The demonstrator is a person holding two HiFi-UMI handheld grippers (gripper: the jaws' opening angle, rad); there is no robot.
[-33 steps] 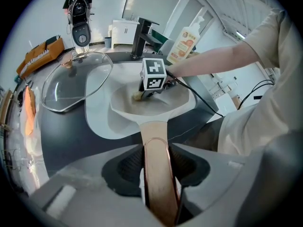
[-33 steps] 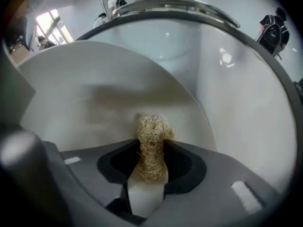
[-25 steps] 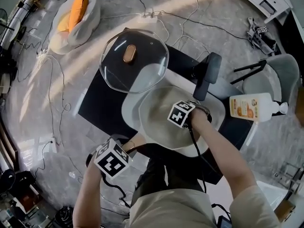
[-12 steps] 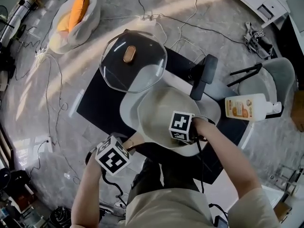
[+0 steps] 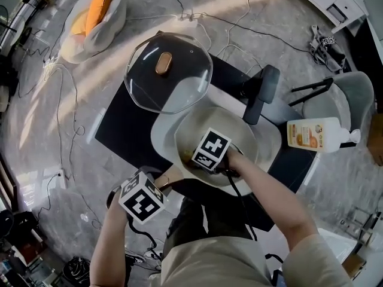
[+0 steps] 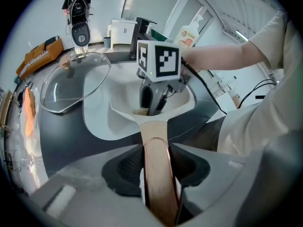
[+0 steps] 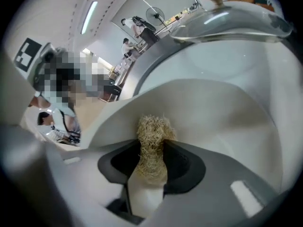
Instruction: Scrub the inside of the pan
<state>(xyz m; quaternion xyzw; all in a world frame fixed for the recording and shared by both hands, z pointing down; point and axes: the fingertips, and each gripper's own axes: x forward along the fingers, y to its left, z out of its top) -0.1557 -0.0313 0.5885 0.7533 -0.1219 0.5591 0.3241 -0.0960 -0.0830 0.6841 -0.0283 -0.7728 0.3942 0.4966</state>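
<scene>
Two claws meet at the pan [image 5: 239, 129]: the left claw [image 6: 158, 174] clamps its handle [image 6: 154, 136]; the right claw [image 7: 151, 163] grips a scrubber [image 7: 152, 129] inside, at the handle end, with the rest of the interior lying beyond.

Both grippers clamped, forearms bare and angled forward.
The left gripper [image 6: 158, 171] sits low at the person's left, jaws closed on the pan handle [image 6: 155, 145], with the left forearm [image 5: 111, 244] pointing straight ahead. The right forearm [image 5: 269, 199] reaches forward and inward. The right gripper [image 7: 151, 162] is tipped downward, its jaws pinching a straw-coloured scrub pad [image 7: 152, 131].
</scene>
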